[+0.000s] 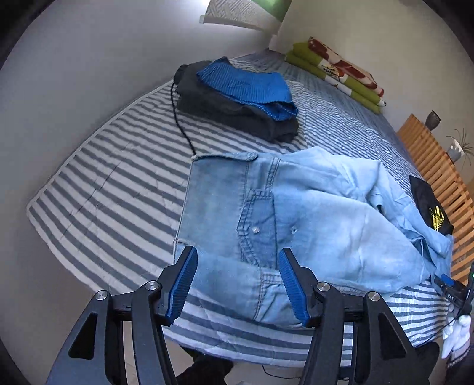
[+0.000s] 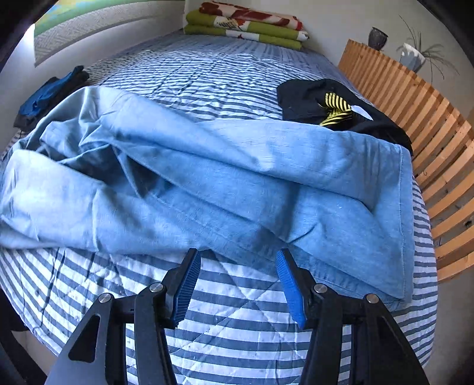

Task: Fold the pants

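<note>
Light blue denim pants (image 1: 296, 213) lie crumpled across a striped bed. In the left wrist view the waistband and fly face me, and my left gripper (image 1: 238, 254) hovers open over the near waist corner. Denim shows between its blue pads (image 1: 183, 281), which do not press on it. In the right wrist view the pant legs (image 2: 207, 183) stretch sideways in loose folds, the hem at the right. My right gripper (image 2: 238, 256) stands open at the near edge of the leg fabric, holding nothing.
The striped quilt (image 2: 237, 319) covers the bed (image 1: 112, 189). A folded stack of blue and dark grey clothes (image 1: 237, 97) sits at the far left, with a black cord (image 1: 180, 124) beside it. A black garment with yellow stripes (image 2: 334, 106) lies by the wooden slatted rail (image 2: 438, 154). Folded green bedding (image 2: 246, 26) lies at the far end.
</note>
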